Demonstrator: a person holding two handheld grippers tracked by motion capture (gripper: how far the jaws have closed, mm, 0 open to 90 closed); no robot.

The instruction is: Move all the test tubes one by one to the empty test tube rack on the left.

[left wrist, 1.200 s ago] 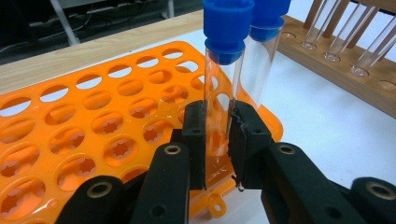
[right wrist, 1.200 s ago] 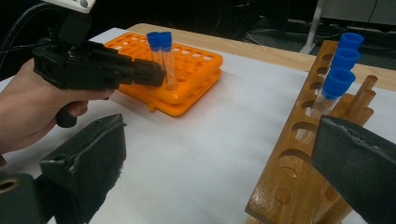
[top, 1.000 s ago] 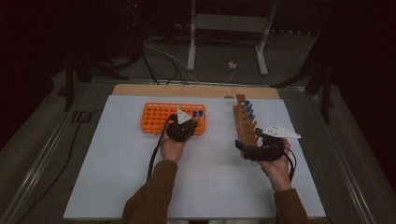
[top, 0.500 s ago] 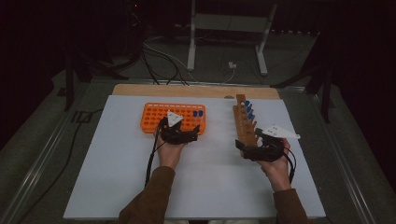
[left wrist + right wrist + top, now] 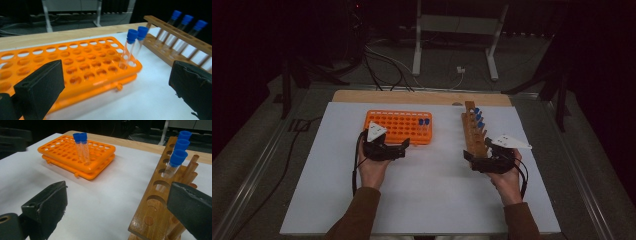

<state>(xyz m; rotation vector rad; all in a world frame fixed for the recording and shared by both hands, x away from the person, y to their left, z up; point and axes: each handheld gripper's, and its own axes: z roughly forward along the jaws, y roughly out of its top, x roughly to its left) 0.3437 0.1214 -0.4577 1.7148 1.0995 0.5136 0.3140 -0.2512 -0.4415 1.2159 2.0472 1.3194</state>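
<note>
An orange tube rack [image 5: 399, 126] lies on the white sheet, with two blue-capped tubes [image 5: 424, 122] upright at its right end. My left gripper [image 5: 406, 145] hovers just in front of the rack's left half. Its jaws have just been opening and now stand wide with nothing between them. In the left gripper view the two tubes [image 5: 131, 47] stand ahead of the left gripper [image 5: 116, 95]. A wooden rack [image 5: 474, 131] to the right holds three blue-capped tubes [image 5: 478, 117]. My right gripper [image 5: 468, 158] rests open at its near end, and the wooden rack [image 5: 155, 205] sits beside the right-hand jaw.
The white sheet [image 5: 422, 200] covers most of the table, with a wooden board strip [image 5: 412, 96] along its far edge. Metal rails [image 5: 257, 170] run down both sides. Cables [image 5: 382, 60] and a stand's legs [image 5: 454, 40] lie on the floor behind.
My left gripper has opened and drawn back from the tubes at the orange rack's right end, moving left and toward the person. The right hand has stayed still.
</note>
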